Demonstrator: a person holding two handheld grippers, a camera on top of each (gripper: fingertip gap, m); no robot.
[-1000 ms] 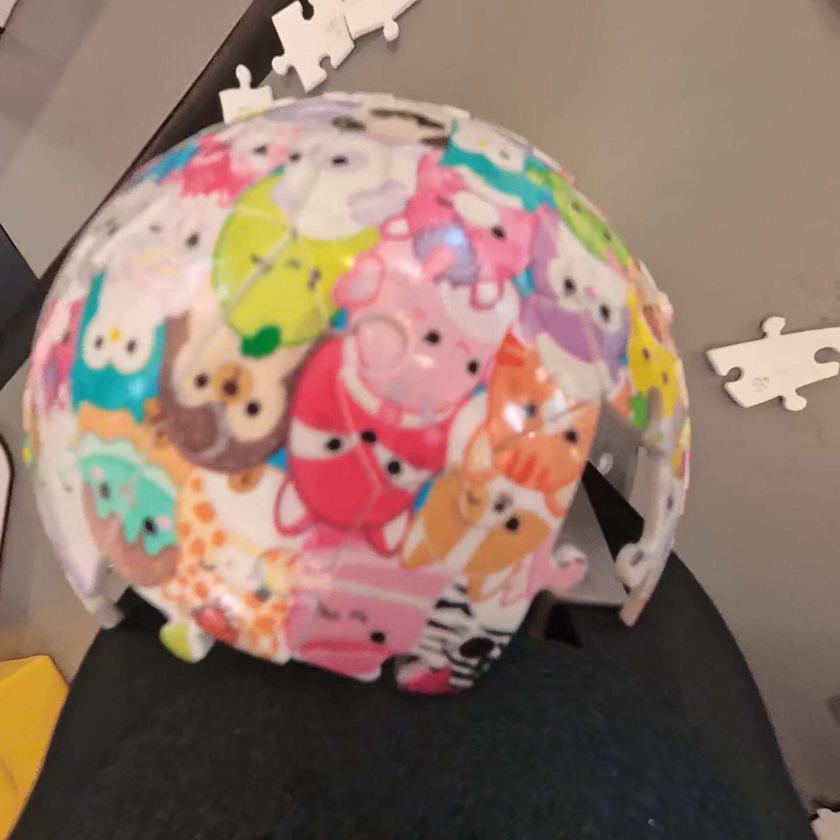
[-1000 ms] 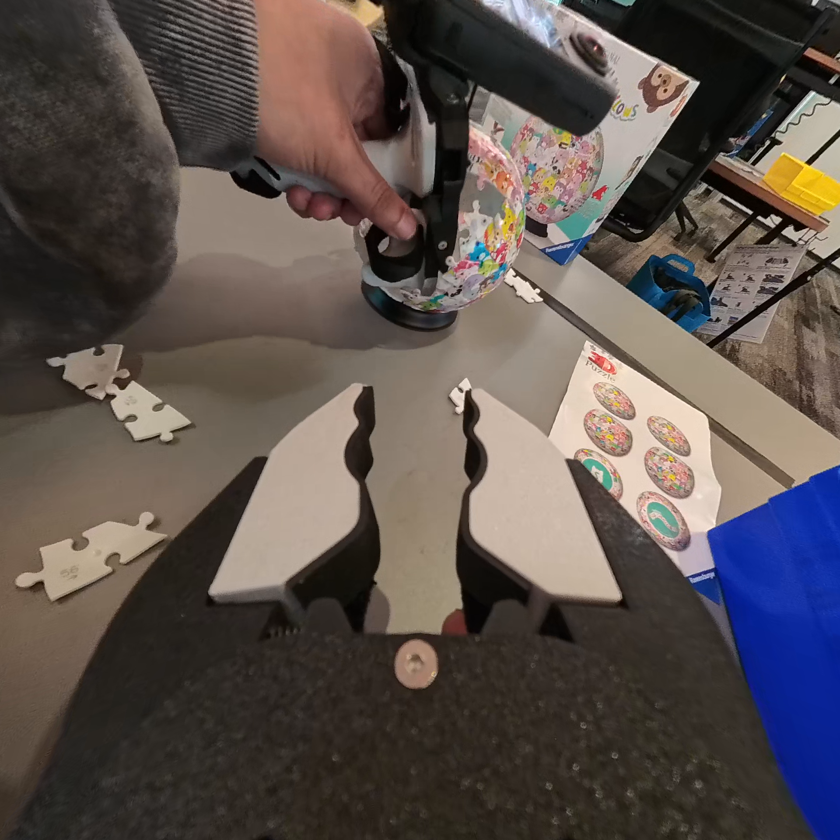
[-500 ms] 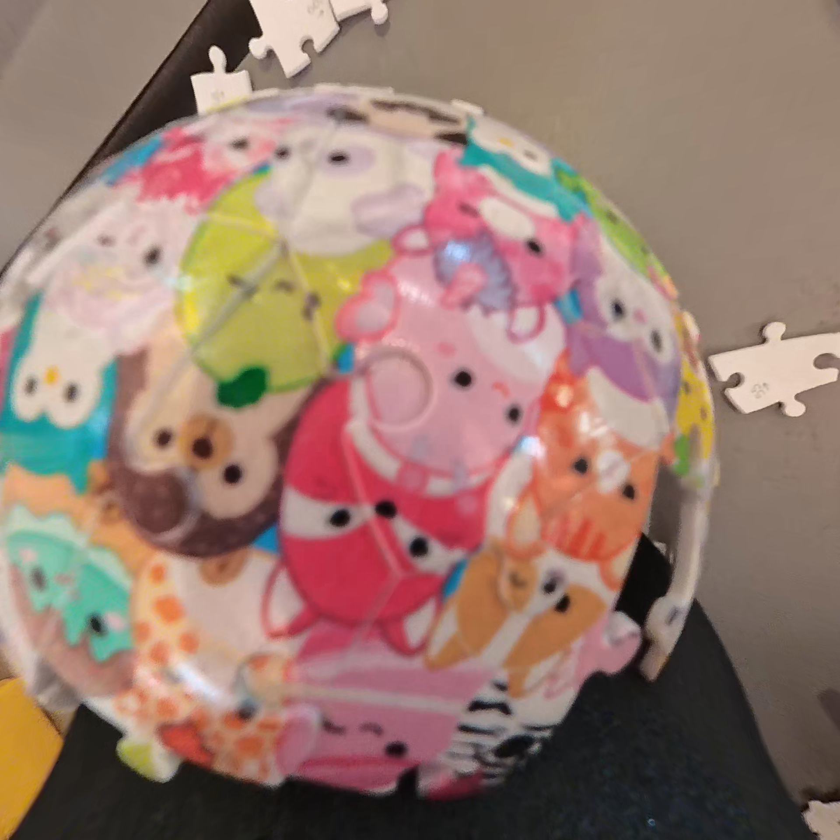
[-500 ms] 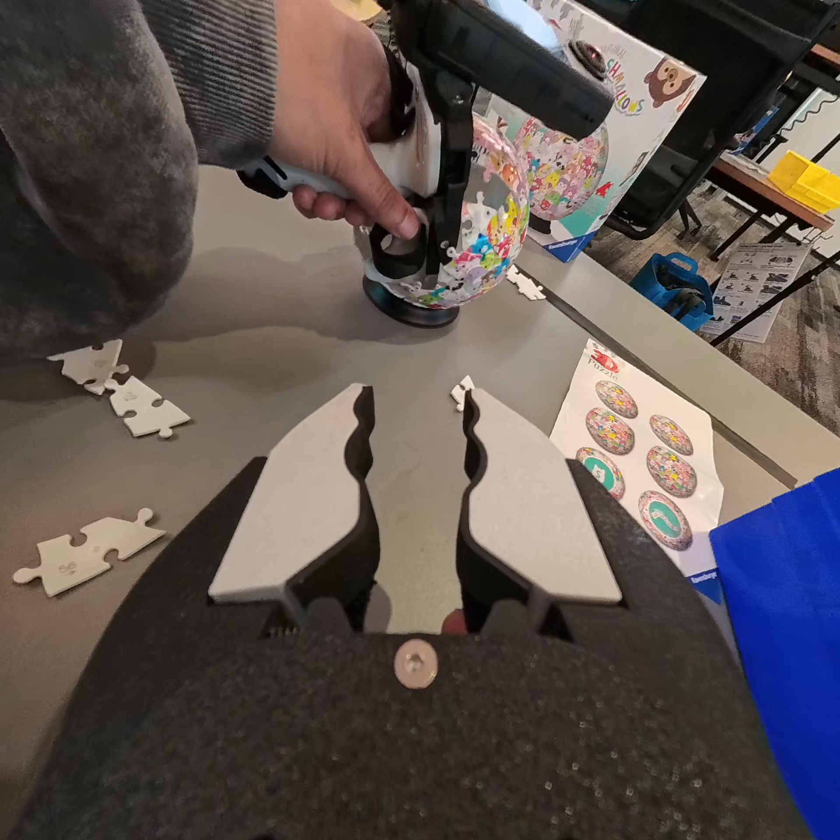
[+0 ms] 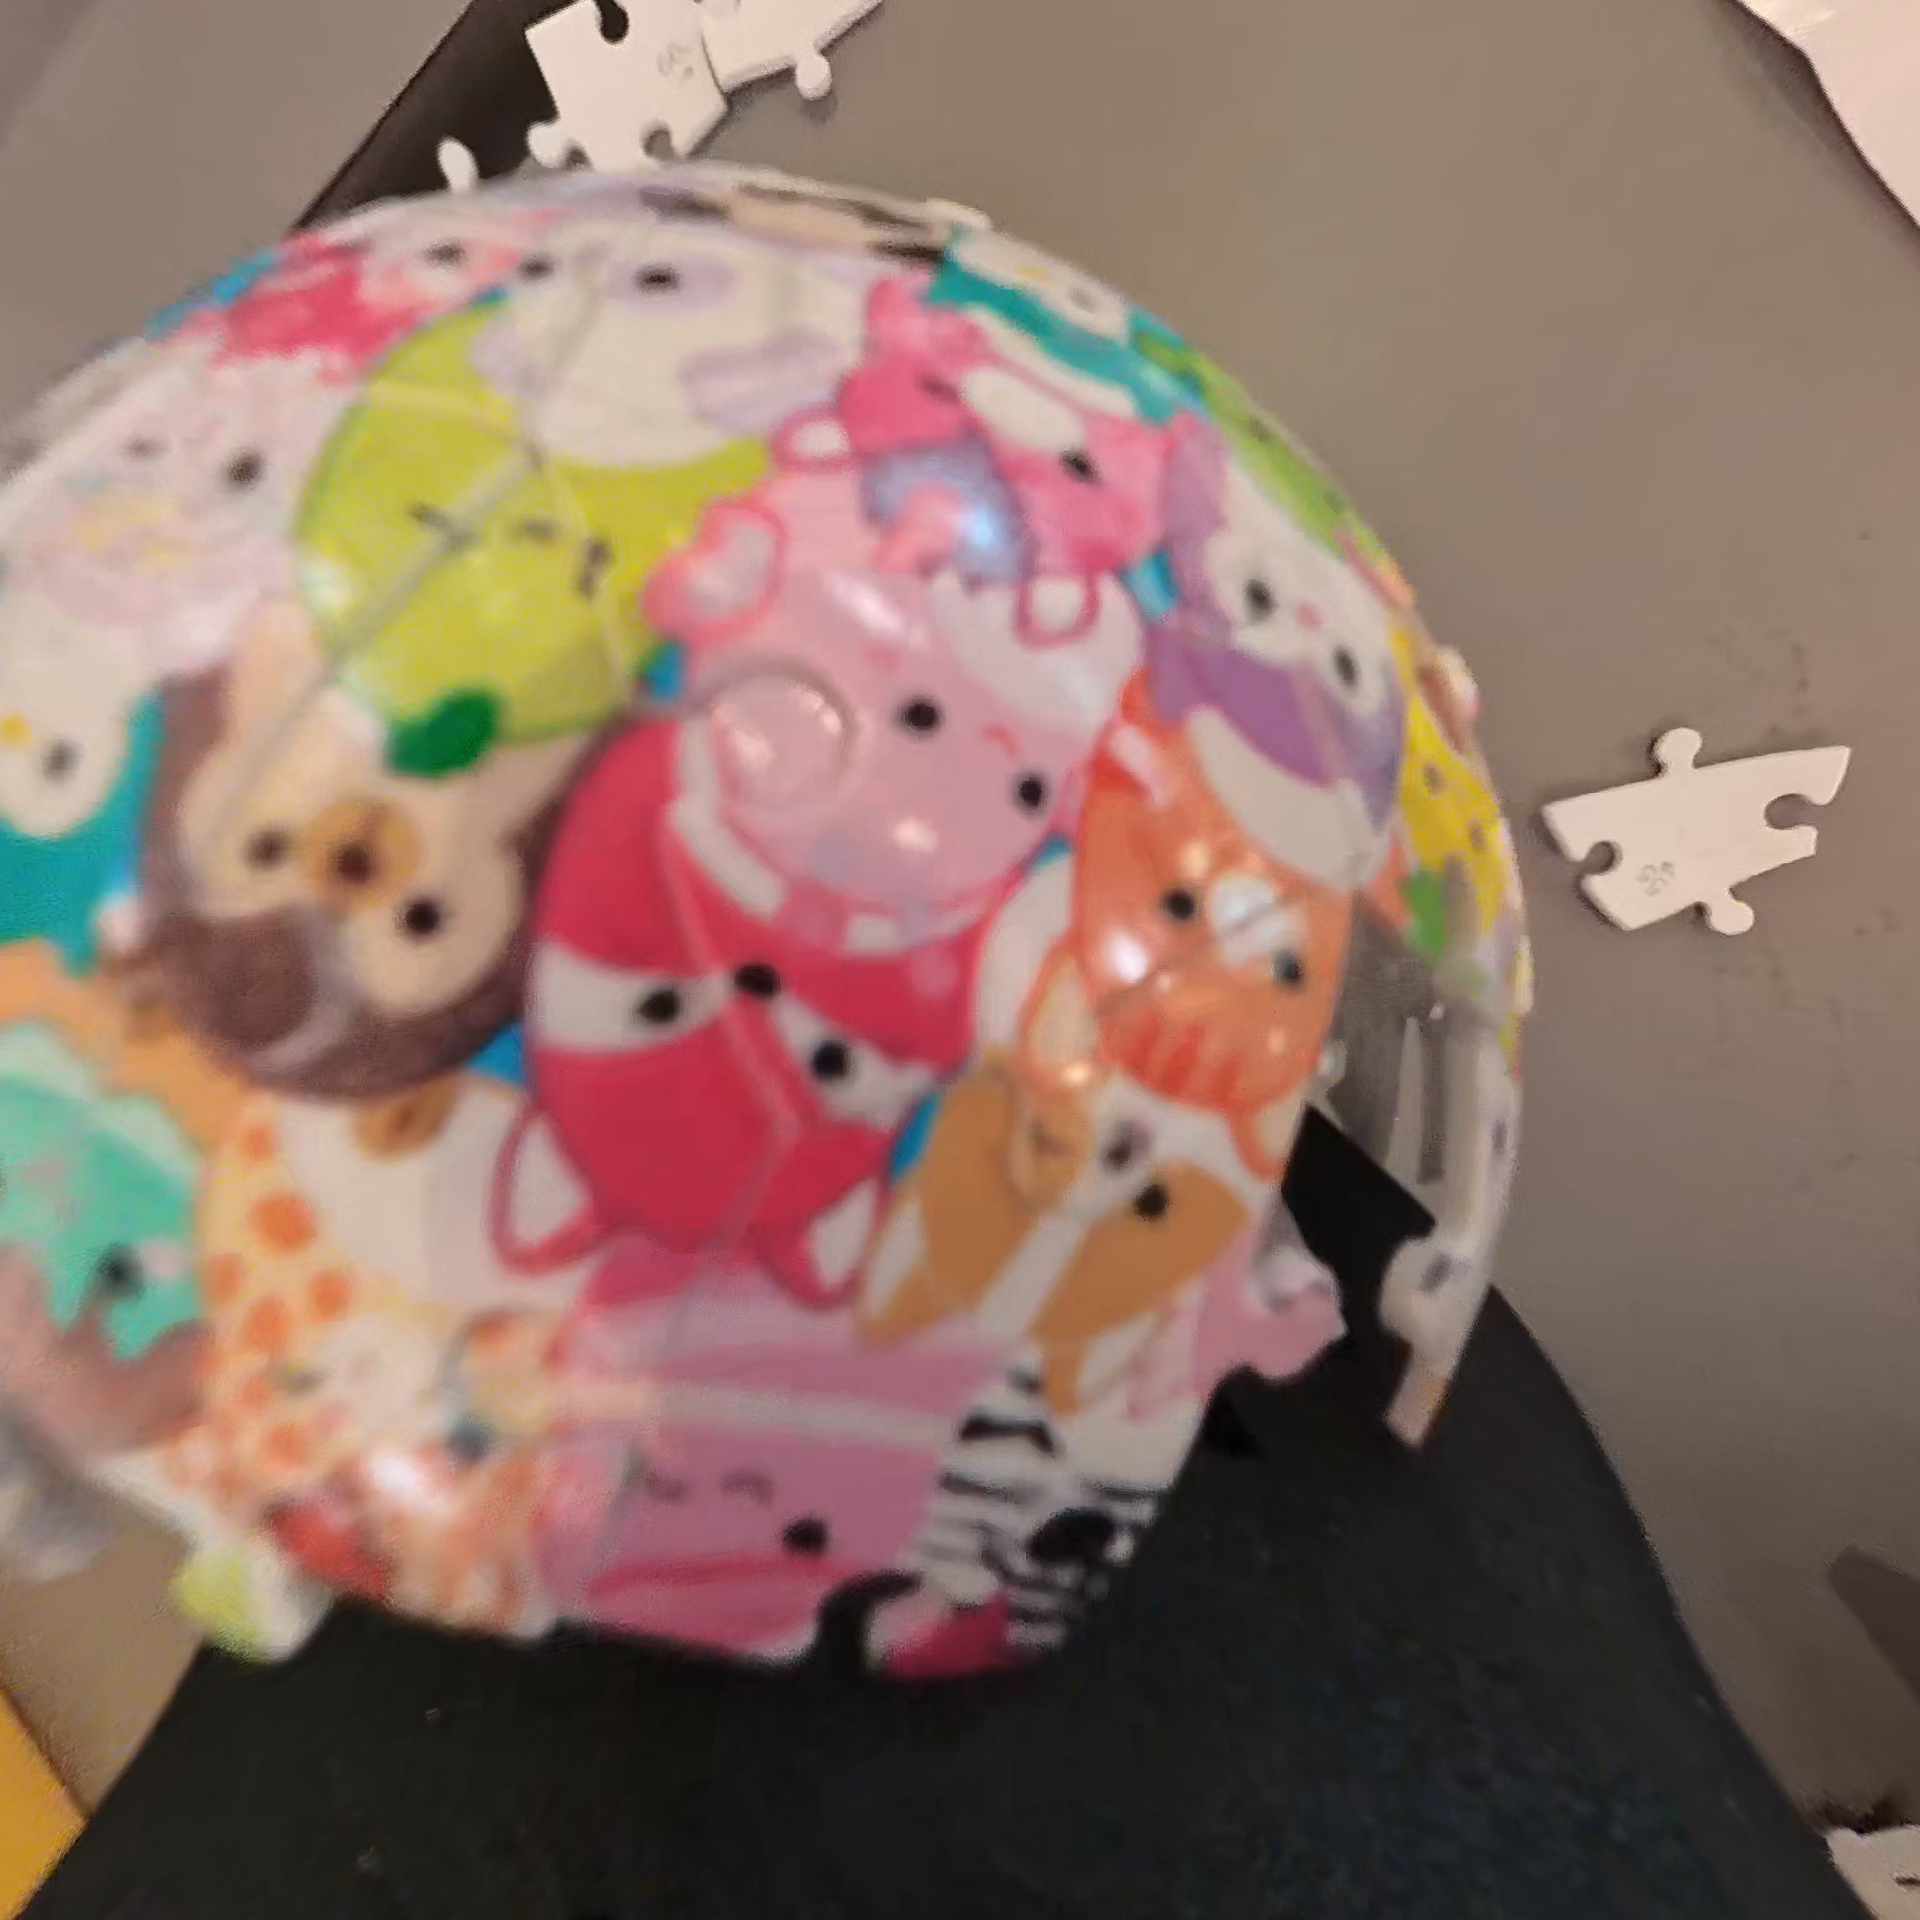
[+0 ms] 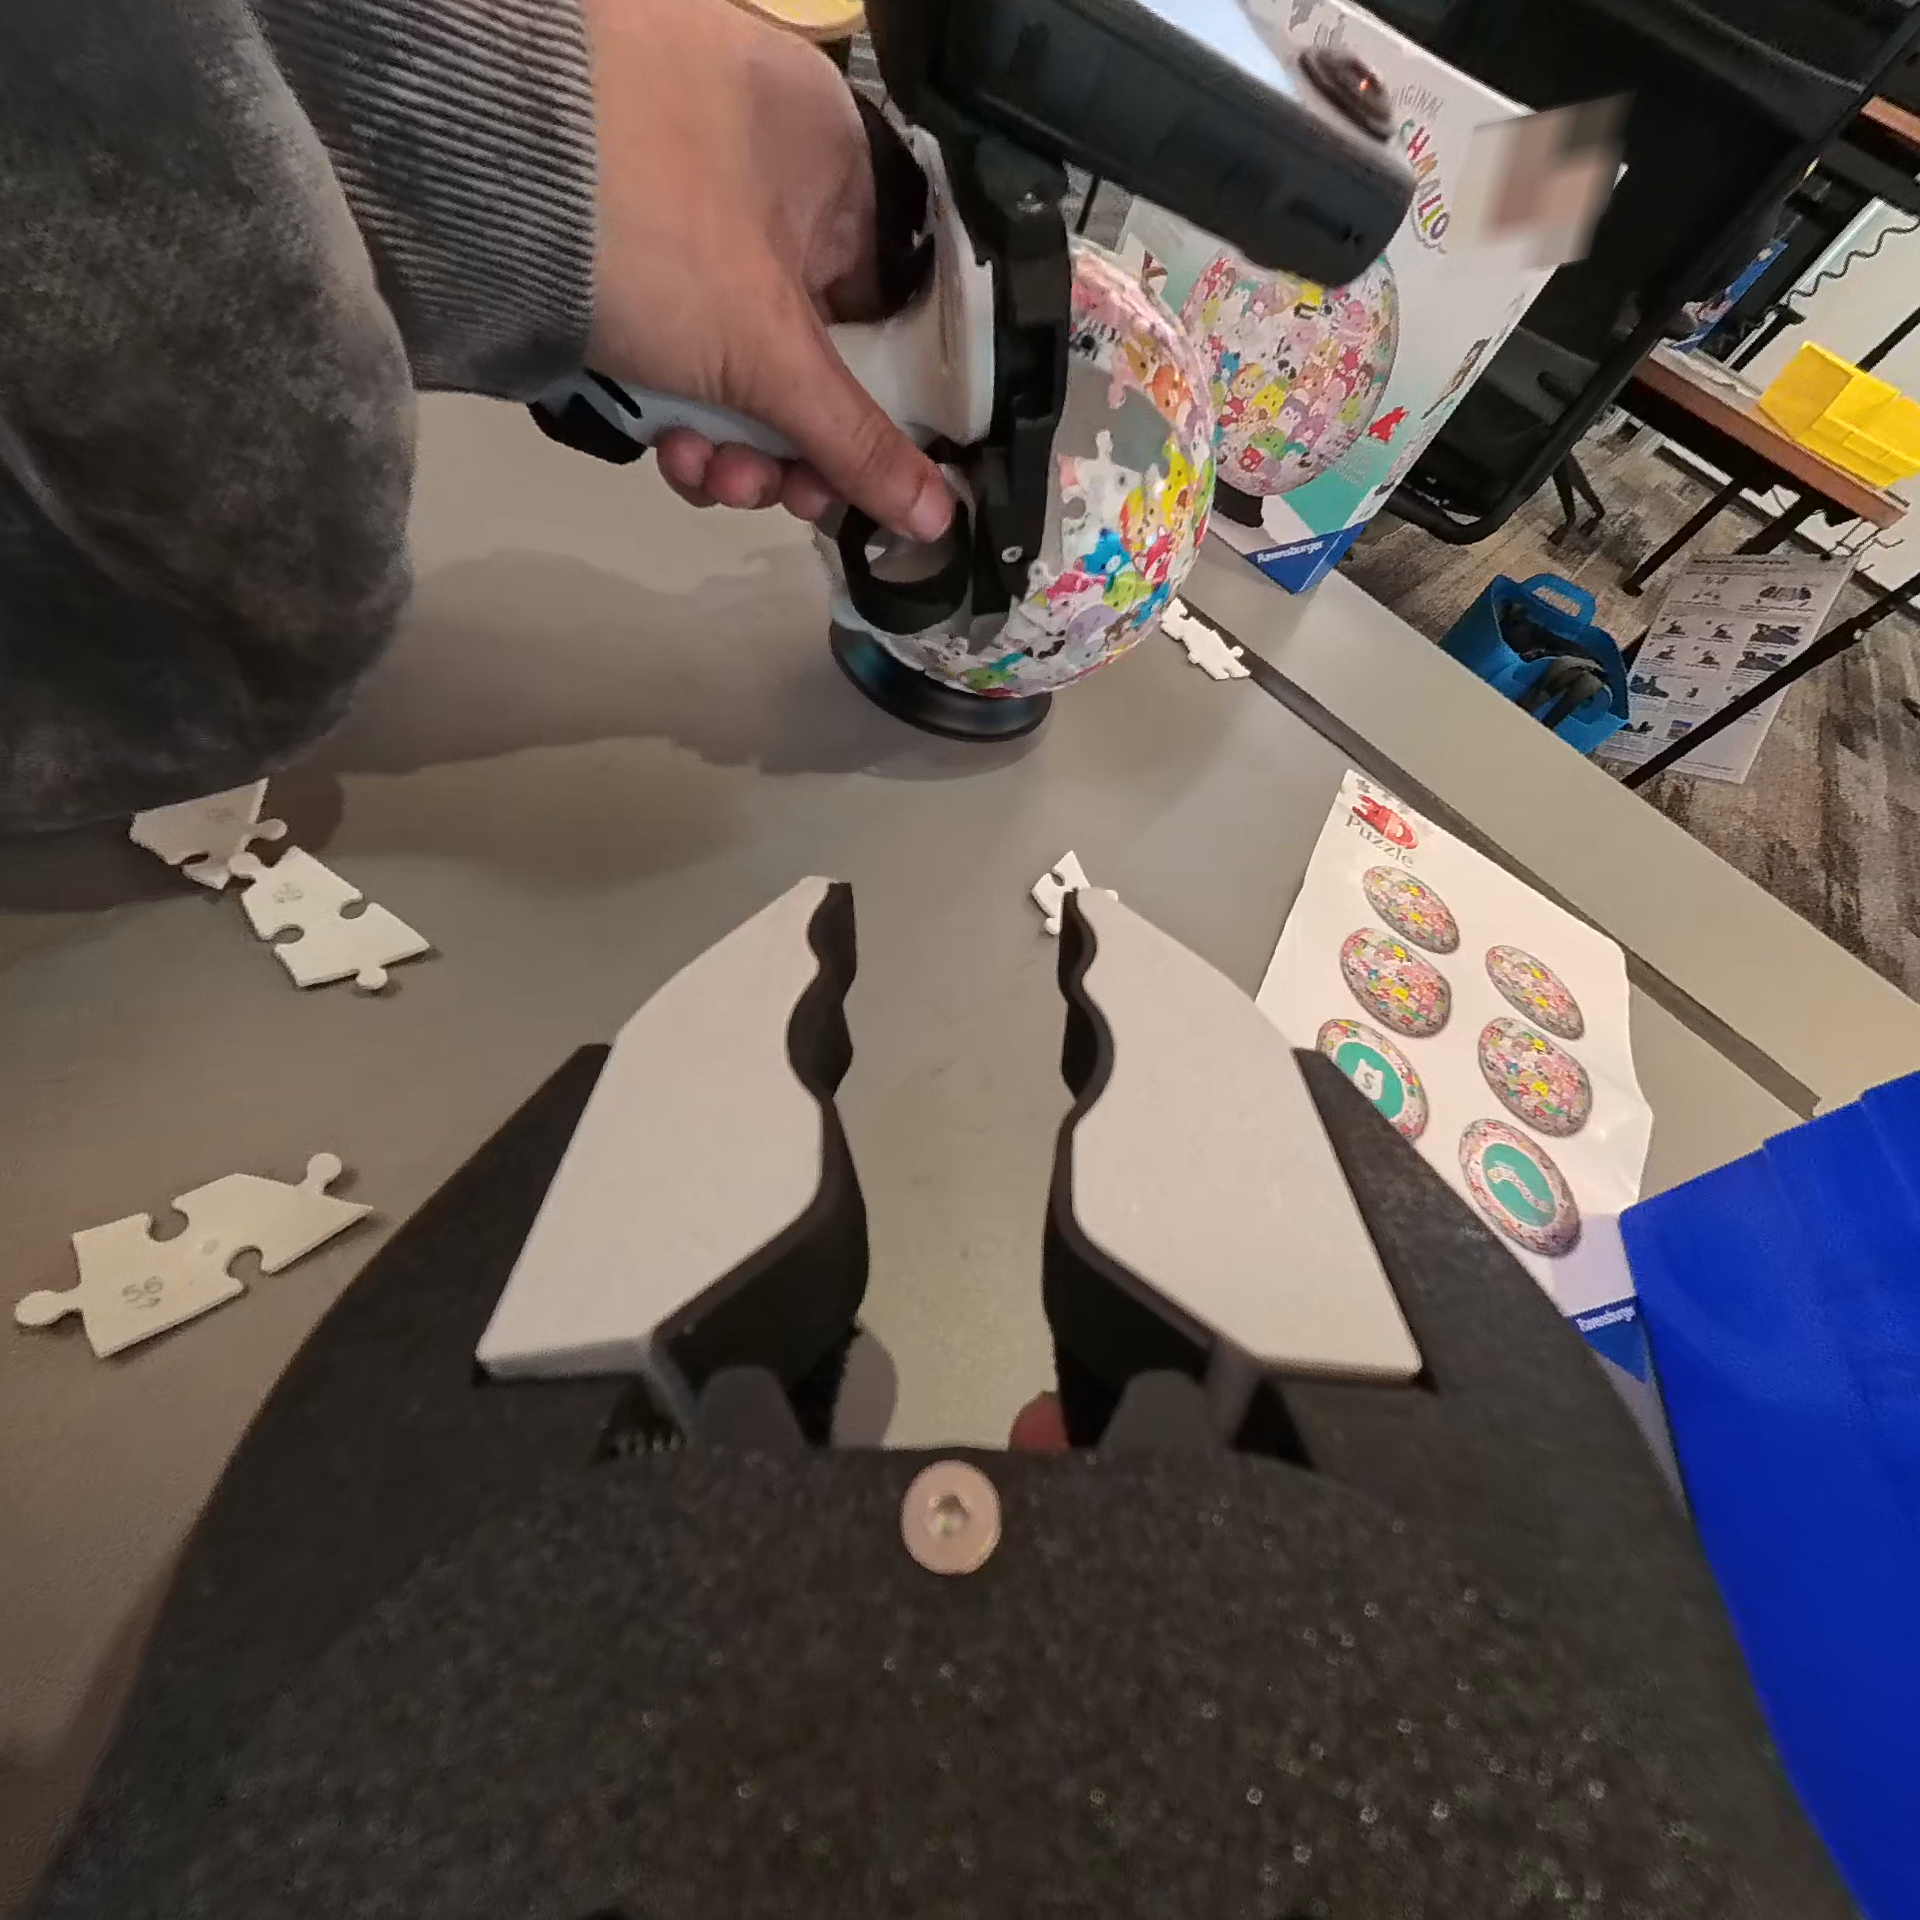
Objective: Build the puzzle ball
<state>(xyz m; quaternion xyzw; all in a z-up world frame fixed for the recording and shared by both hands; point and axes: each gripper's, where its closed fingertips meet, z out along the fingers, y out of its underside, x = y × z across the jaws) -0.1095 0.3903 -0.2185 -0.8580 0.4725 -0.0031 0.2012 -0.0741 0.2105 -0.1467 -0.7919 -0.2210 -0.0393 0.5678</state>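
On the grey table (image 6: 623,831) in front of you the puzzle ball (image 6: 1122,520) sits on its dark round stand (image 6: 935,707), partly built, with a gap open in its shell. Loose white pieces lie face down around it: one (image 6: 187,1257) at your near left, a joined pair (image 6: 301,904) farther back, one (image 6: 1065,883) just past your right gripper (image 6: 956,914). A printed sheet (image 6: 1455,1039) of ball pictures and the puzzle box (image 6: 1403,312) lie to the right; beyond the table are carpet, a blue bag (image 6: 1538,665) and yellow bins (image 6: 1849,405).

Your left gripper (image 6: 997,499) is pressed close against the ball; its fingers are hidden, so I cannot tell its grip. Your right gripper hangs over bare table, jaws apart, holding nothing.

Compared with a second ago, the ball fills more of the left wrist view, and it has tilted a little. Several pieces carry small printed numbers, and the box and sheet bear lettering.
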